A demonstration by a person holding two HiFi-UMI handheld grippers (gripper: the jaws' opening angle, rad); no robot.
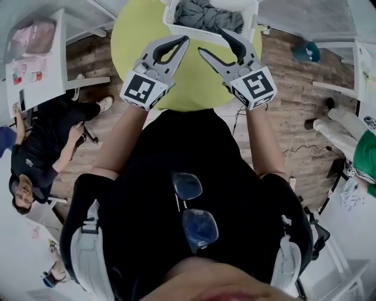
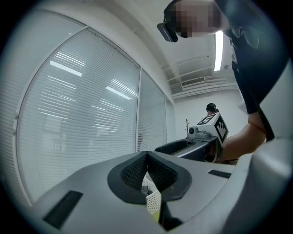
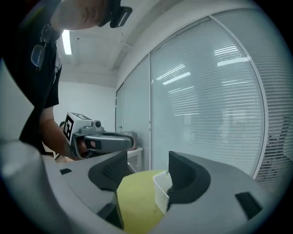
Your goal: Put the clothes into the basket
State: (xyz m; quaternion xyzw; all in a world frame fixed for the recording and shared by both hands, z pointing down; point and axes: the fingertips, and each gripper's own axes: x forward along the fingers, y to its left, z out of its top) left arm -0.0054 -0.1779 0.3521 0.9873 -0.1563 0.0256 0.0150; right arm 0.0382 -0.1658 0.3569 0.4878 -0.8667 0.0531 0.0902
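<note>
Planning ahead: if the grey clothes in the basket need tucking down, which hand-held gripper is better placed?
Probably right: the right hand-held gripper is open and empty by the basket rim; the left hand-held gripper is shut.

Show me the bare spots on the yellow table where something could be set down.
Free: the yellow table's near half, between the basket and the person's torso, under the left gripper and right gripper; also the strip left of the basket. Crowded: the far edge, where the basket holds grey clothes.

Office, blinded glass partitions (image 3: pixel 206 91), ceiling strip light (image 2: pixel 219 50), white desks (image 1: pixel 57 59)
</note>
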